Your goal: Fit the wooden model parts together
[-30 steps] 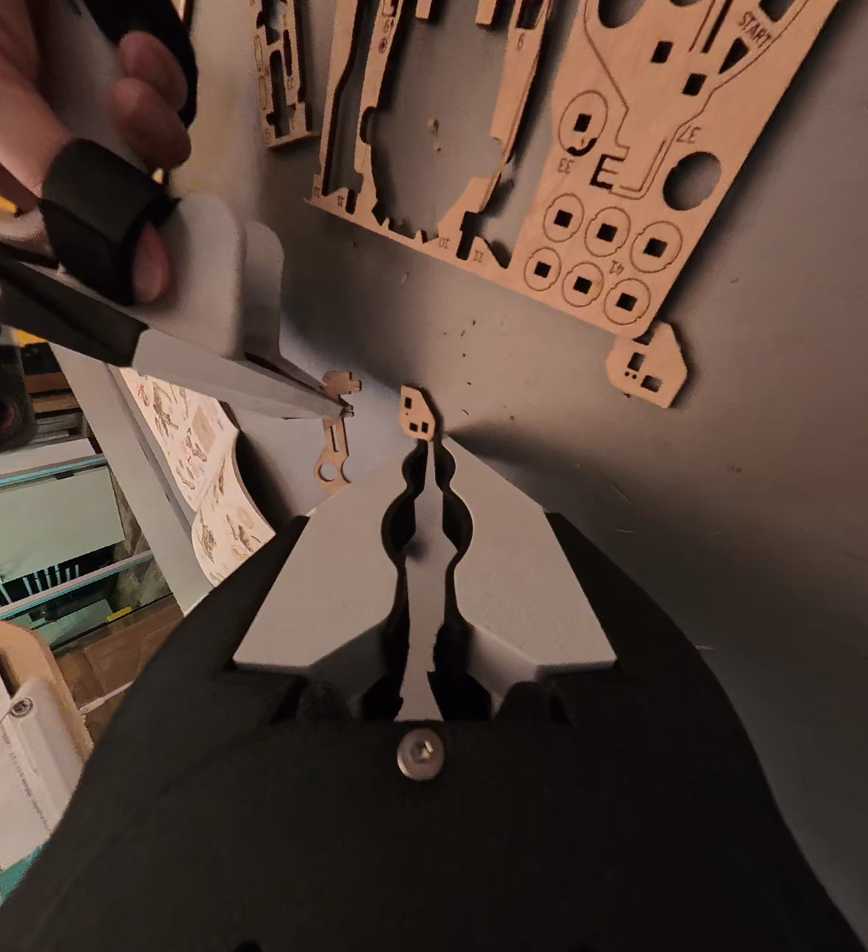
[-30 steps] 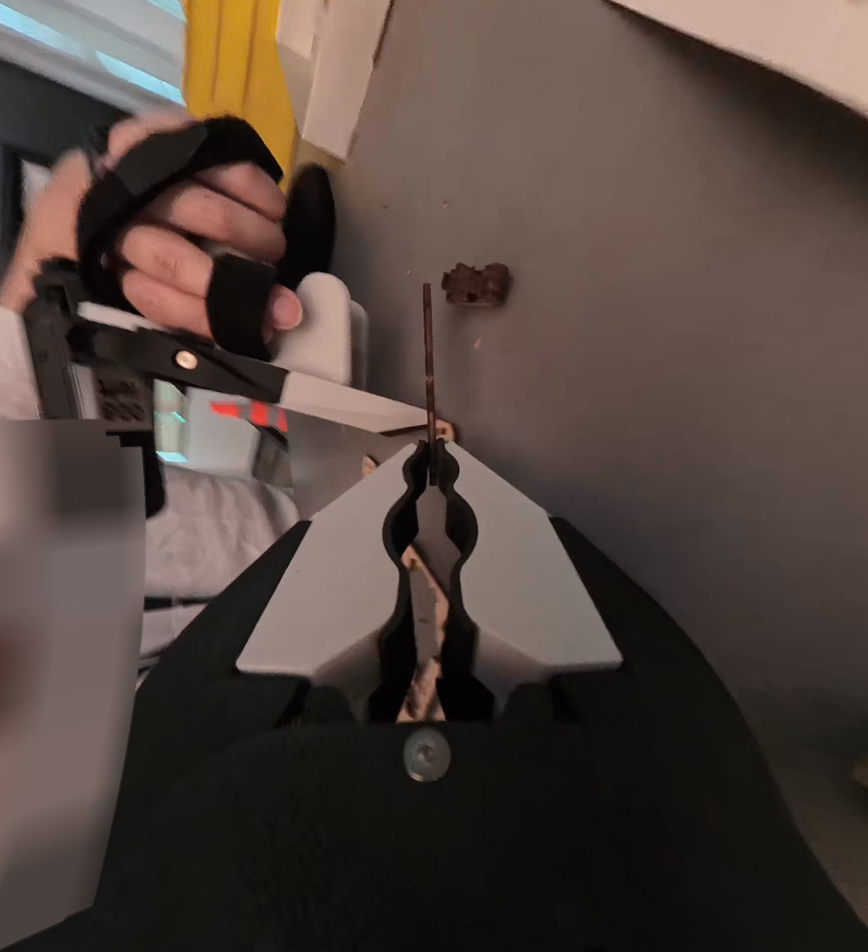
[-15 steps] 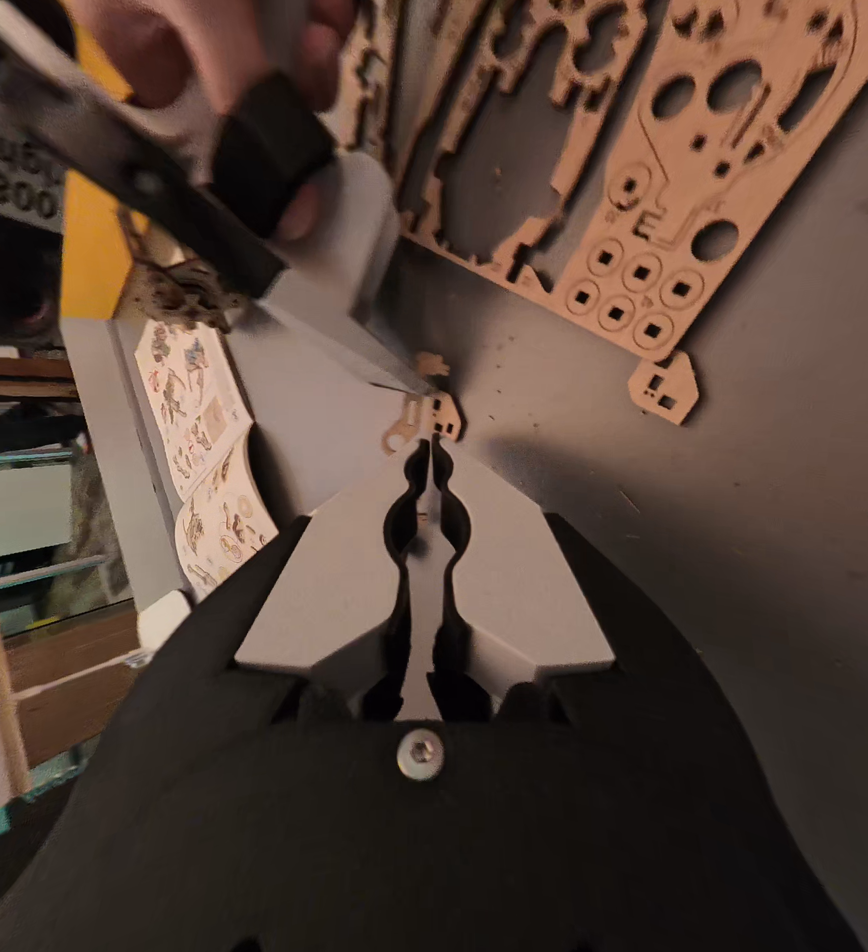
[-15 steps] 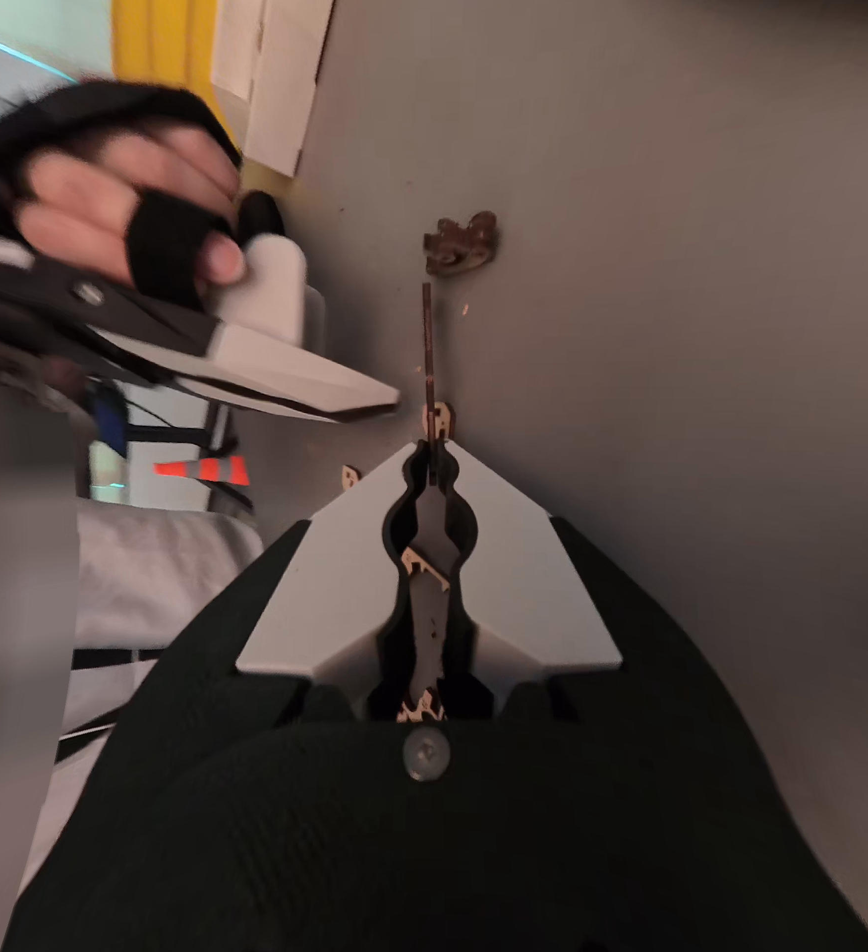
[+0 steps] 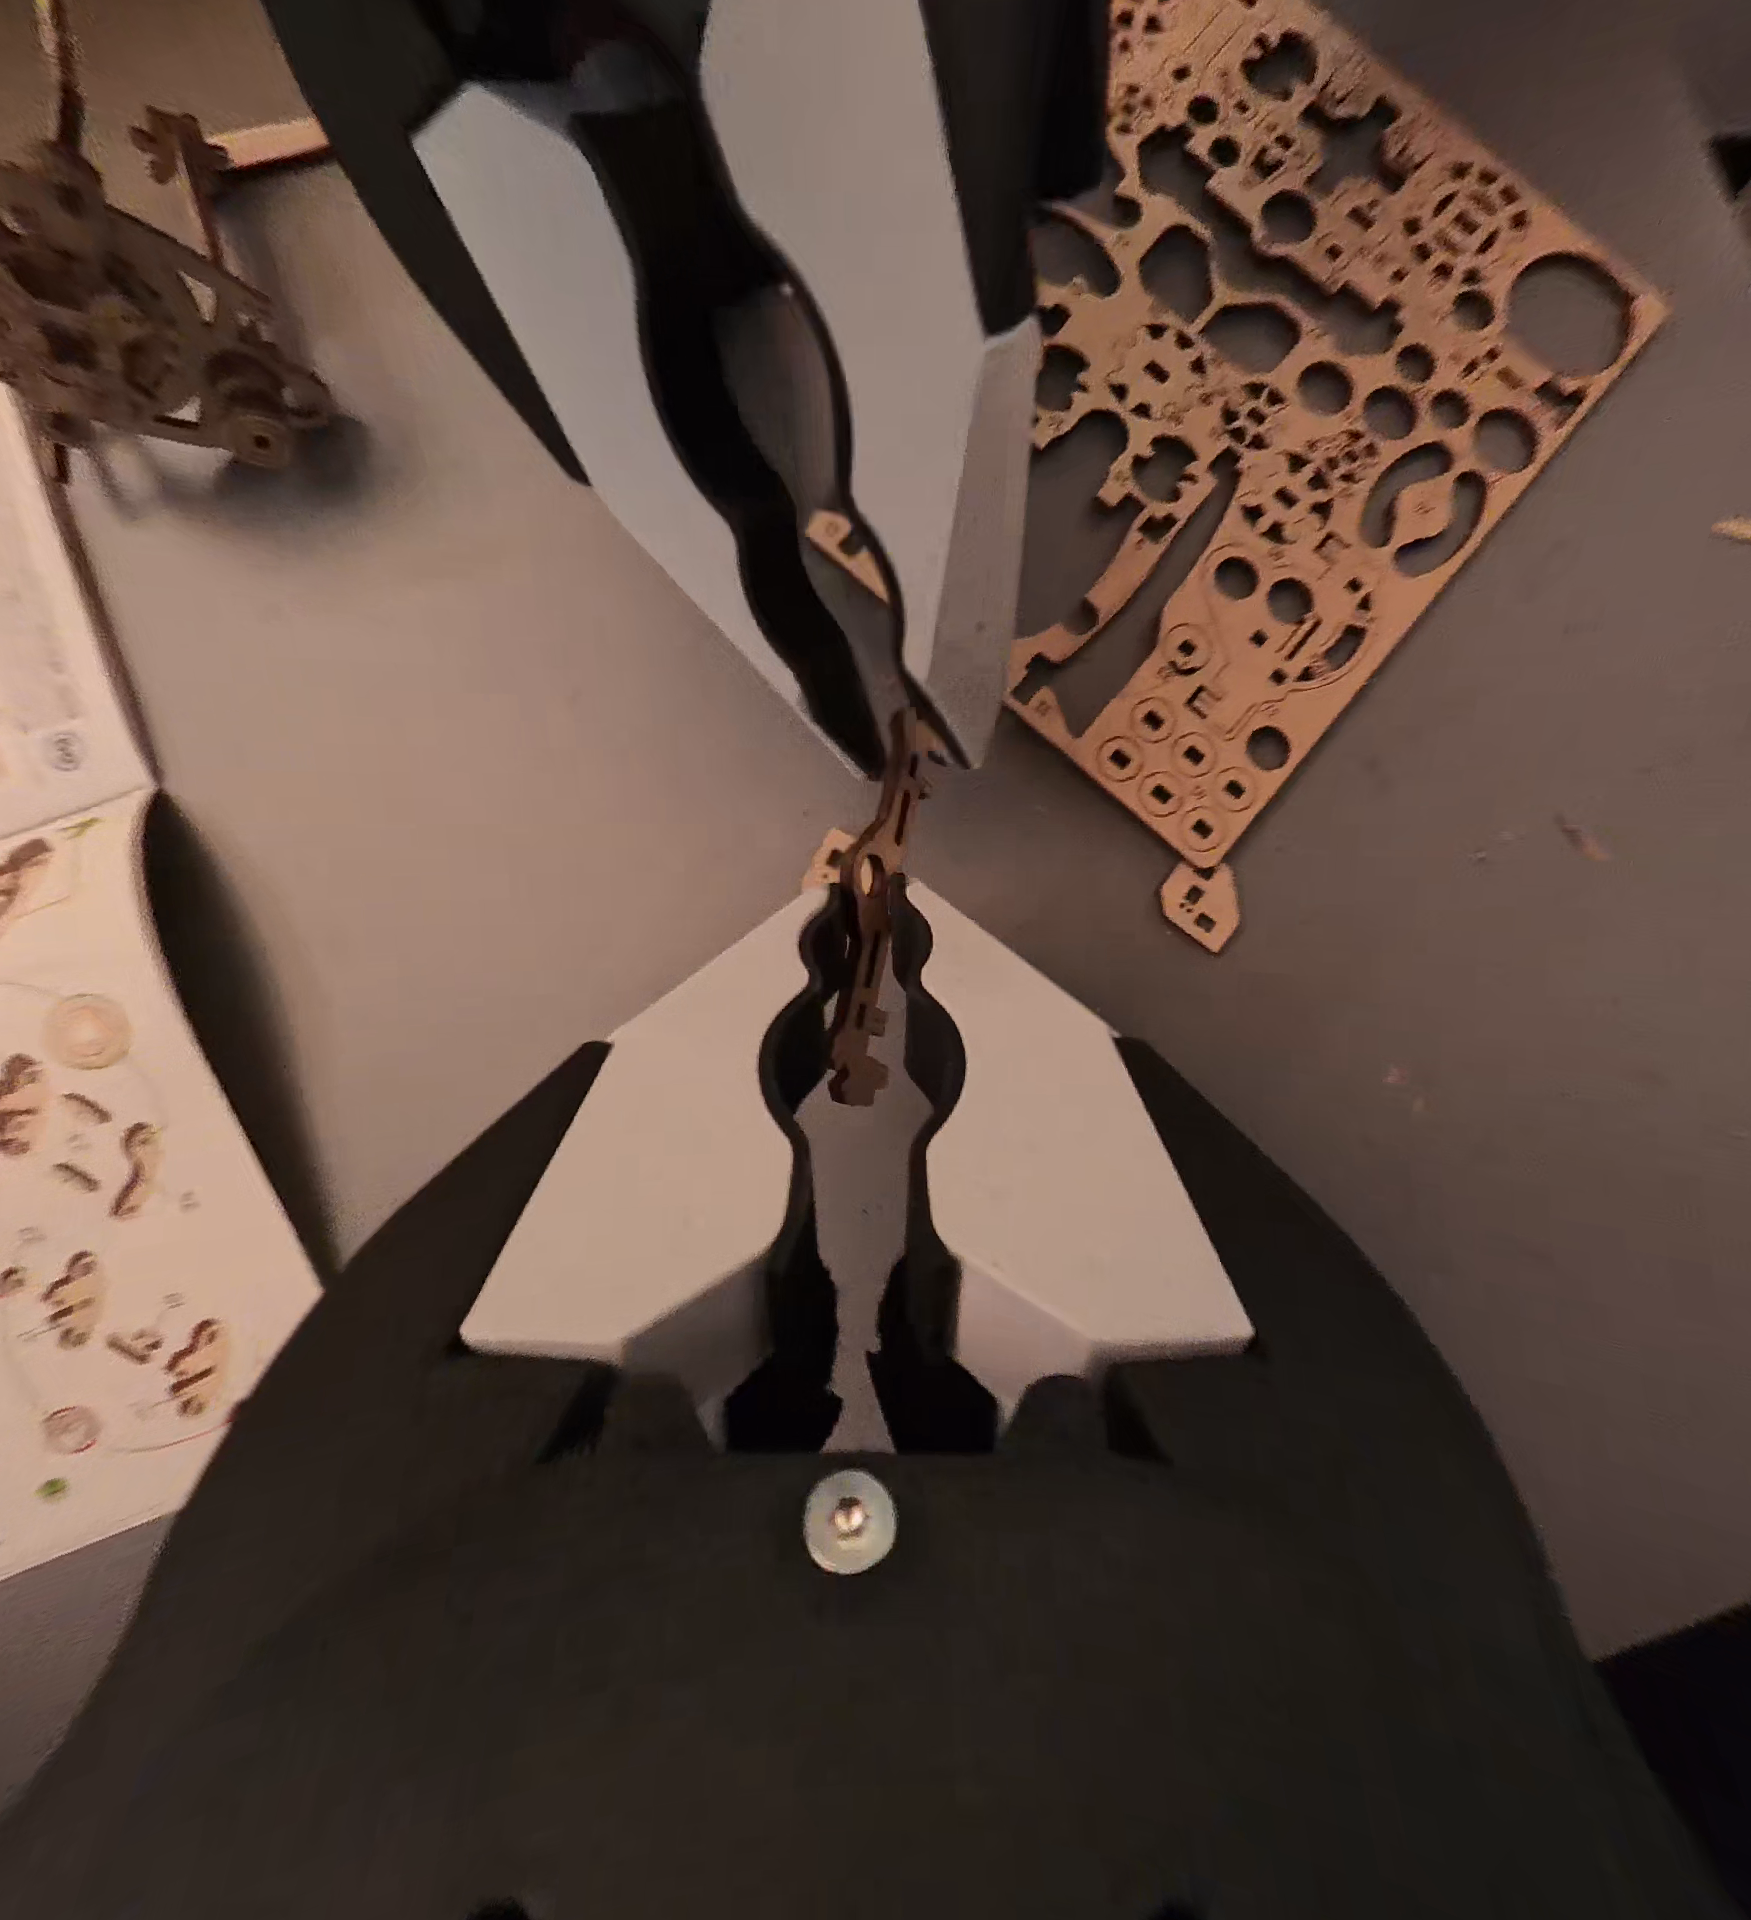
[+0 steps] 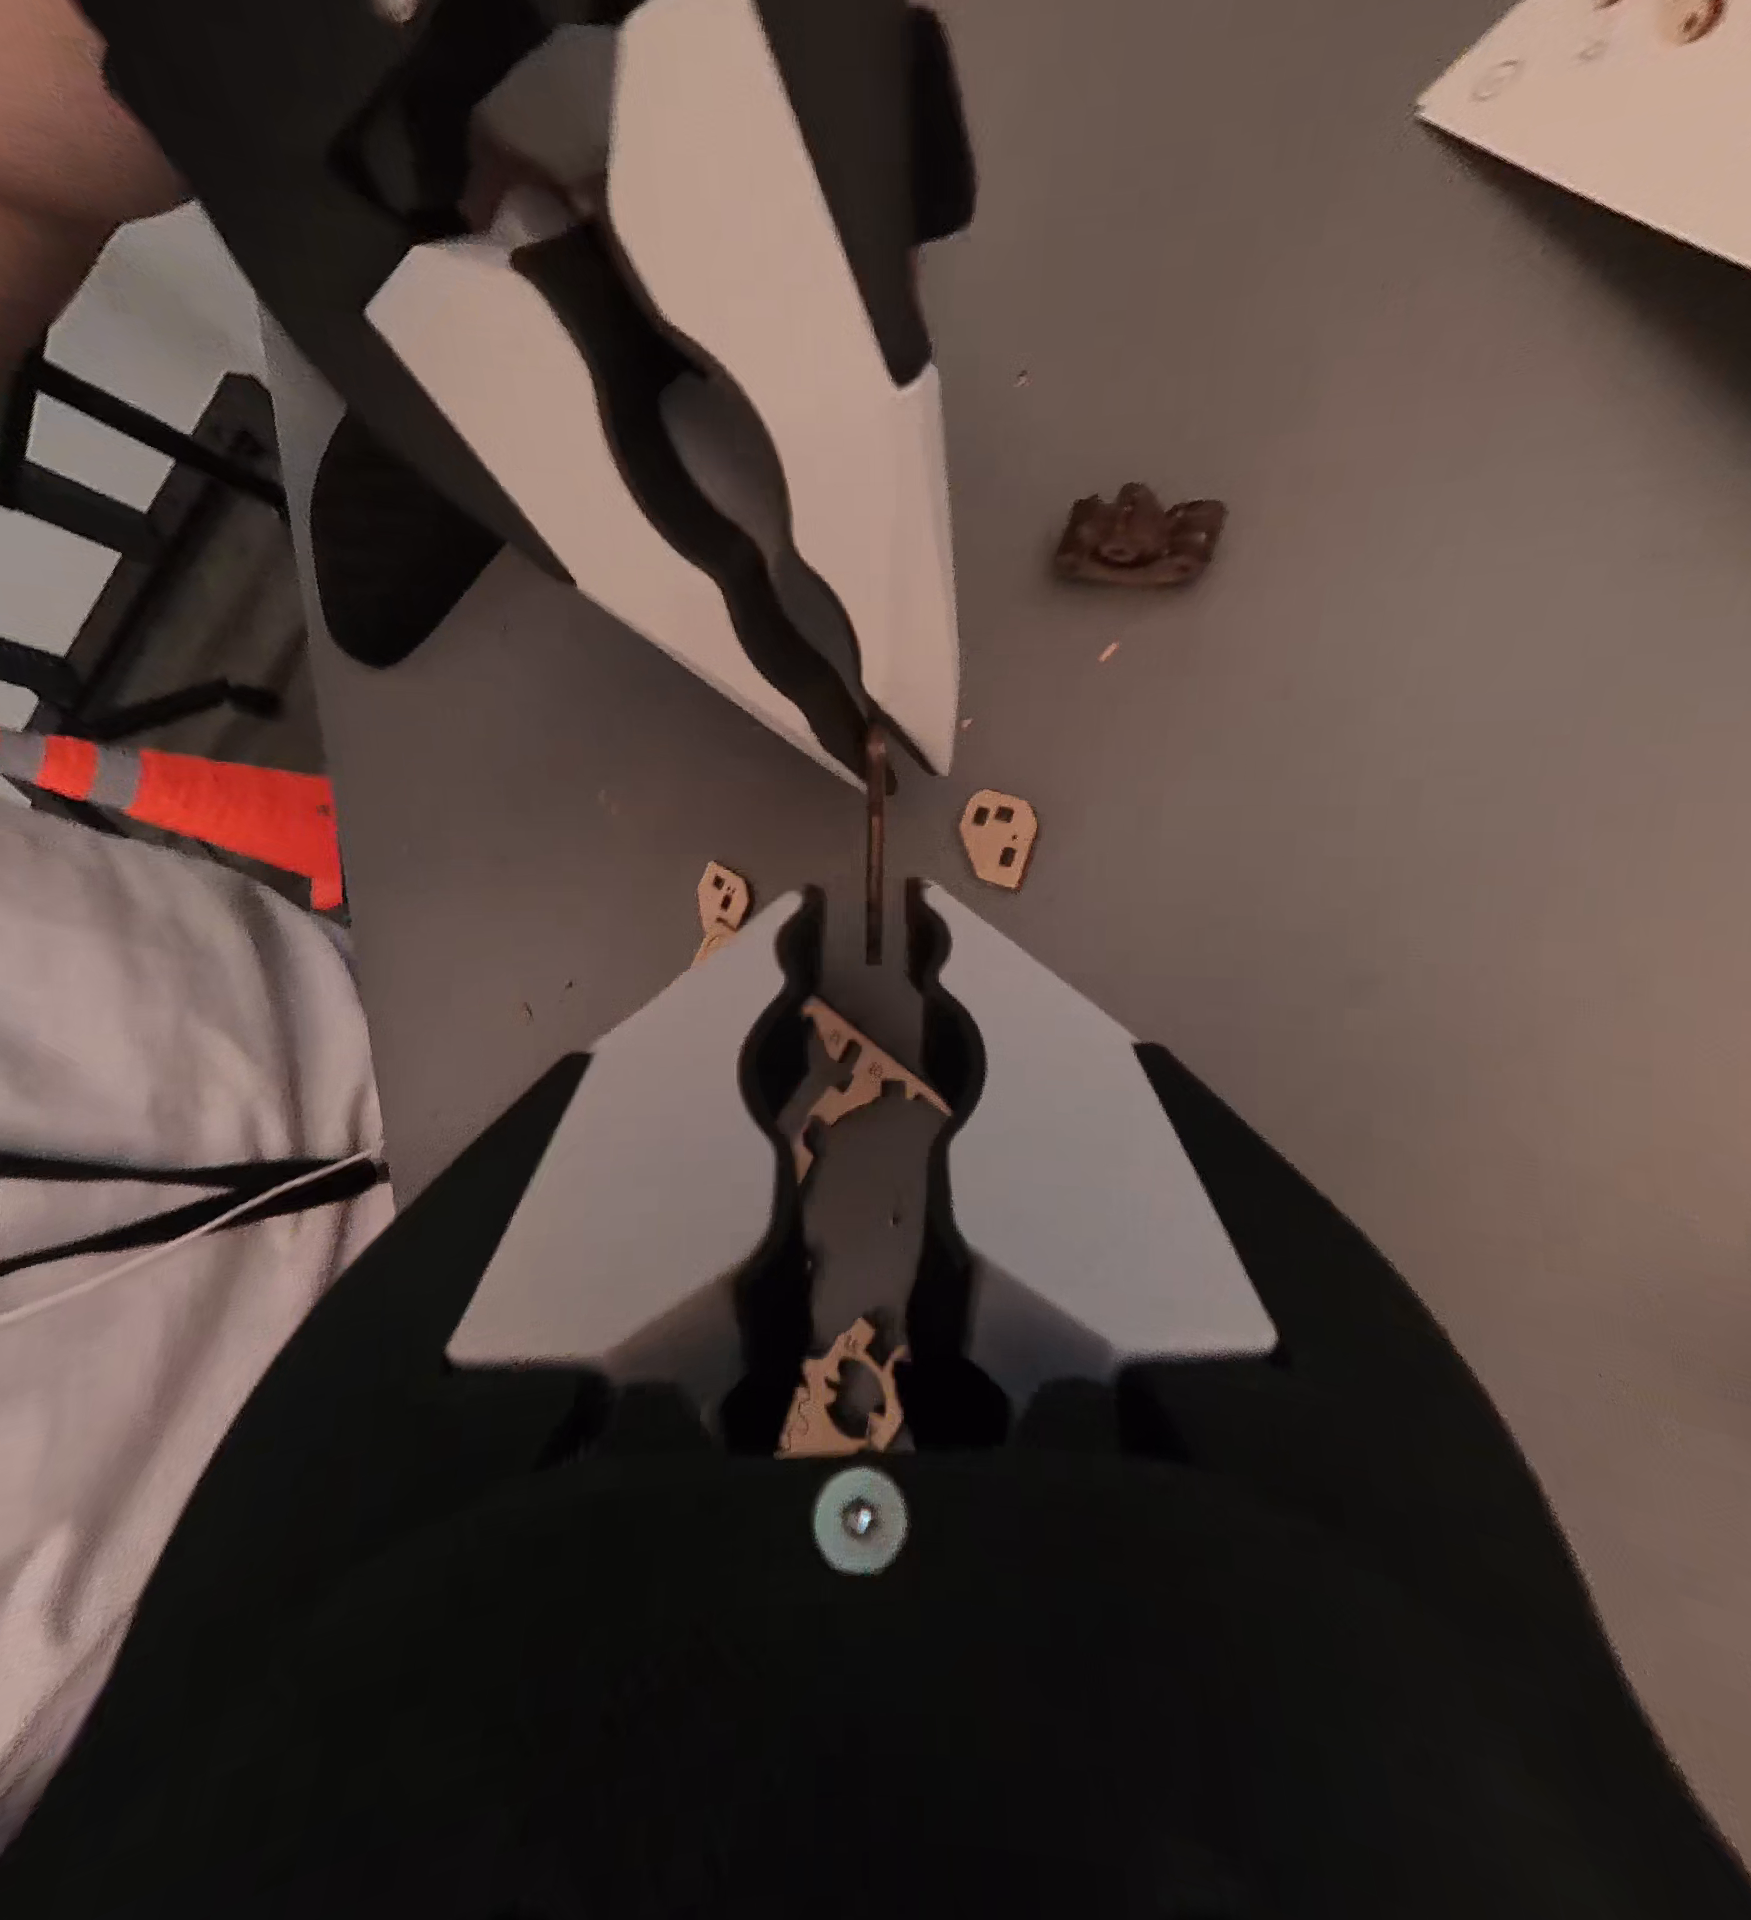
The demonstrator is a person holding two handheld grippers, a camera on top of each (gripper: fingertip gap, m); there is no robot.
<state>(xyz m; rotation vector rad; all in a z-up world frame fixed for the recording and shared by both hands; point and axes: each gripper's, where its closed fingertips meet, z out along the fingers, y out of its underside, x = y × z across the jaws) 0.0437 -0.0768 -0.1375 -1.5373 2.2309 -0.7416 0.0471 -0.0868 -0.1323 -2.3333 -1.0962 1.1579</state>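
Left wrist view, wooden strip [image 5: 869, 971] now pinched by left tongs [image 5: 866, 899], right tongs [image 6: 858, 891] spread

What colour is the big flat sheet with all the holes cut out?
Light tan wood, the punched-out wooden parts sheet, clearest in the left wrist view.

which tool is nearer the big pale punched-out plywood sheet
Right. The right tool hangs over the pale punched-out plywood sheet; the left tool has it ahead, off to one side.

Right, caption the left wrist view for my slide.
Left gripper pinches a slender brown perforated wooden strip, its far end between the right gripper's tips, over a grey table.
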